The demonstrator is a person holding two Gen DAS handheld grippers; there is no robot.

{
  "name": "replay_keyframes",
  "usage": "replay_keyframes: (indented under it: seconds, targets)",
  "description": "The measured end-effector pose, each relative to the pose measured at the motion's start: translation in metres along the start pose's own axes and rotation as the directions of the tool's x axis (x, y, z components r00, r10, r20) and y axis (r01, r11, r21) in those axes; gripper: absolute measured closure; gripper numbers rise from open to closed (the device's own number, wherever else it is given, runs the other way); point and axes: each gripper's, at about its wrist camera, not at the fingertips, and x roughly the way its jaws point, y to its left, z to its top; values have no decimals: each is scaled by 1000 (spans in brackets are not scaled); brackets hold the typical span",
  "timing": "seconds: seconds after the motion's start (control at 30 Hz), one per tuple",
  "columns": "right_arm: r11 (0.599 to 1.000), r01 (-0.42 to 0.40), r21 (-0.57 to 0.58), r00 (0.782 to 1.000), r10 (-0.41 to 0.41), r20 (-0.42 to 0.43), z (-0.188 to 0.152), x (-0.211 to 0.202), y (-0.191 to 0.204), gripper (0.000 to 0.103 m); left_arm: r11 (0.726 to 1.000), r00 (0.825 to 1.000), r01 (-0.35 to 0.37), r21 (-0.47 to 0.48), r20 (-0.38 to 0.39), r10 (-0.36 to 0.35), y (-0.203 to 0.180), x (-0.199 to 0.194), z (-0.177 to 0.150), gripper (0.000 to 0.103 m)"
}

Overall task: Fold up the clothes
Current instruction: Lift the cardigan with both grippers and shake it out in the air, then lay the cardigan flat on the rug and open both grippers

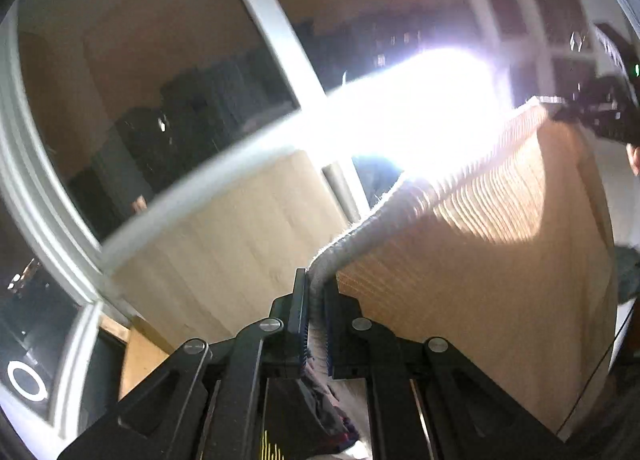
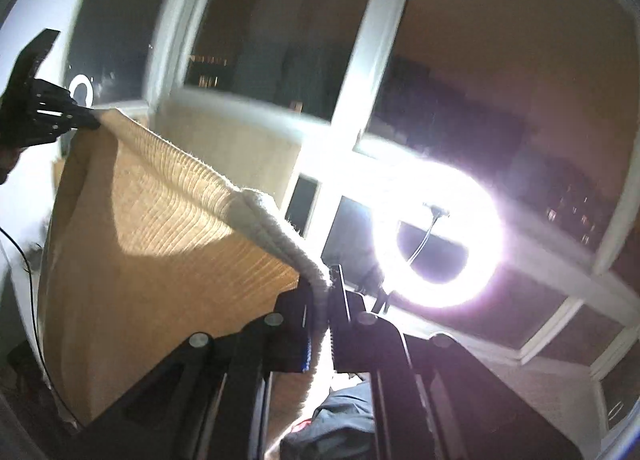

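A tan ribbed knit garment [image 1: 480,260] hangs in the air, its top hem stretched as a long line between both claws. The left gripper [image 1: 316,324] clenches one hem corner, the right gripper [image 2: 320,324] the other; the cloth drapes downward between them.

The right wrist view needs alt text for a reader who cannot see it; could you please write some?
The right gripper is shut on the ribbed hem of a tan knit garment, held up in the air. The left gripper pinches the far end at upper left. A bright ring light glares before dark windows.
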Motion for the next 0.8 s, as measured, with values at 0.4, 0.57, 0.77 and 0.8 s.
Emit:
replay_keyframes:
  seconds: [0.4,0.57,0.77,0.8]
  targets:
    - [984,-111,143,828,171,-533,-168,361,-20,85,991,842,39,-128,-530,-101,-48,351,-102,93]
    - [949,-174,263,845,280,-455,-172,315,-38,58,982,874,65,-179,-465,-143,-32,290,-111,92]
    - [887,-245,391,808,410,-424,-220,222,-35,55,972,872,148,-183,-439,-216,-49,179,-165,82]
    - [880,-246,407,799,422,-429,-231,207,-27,55,968,864,162,-193,-447,-234,-55,164,-179,82]
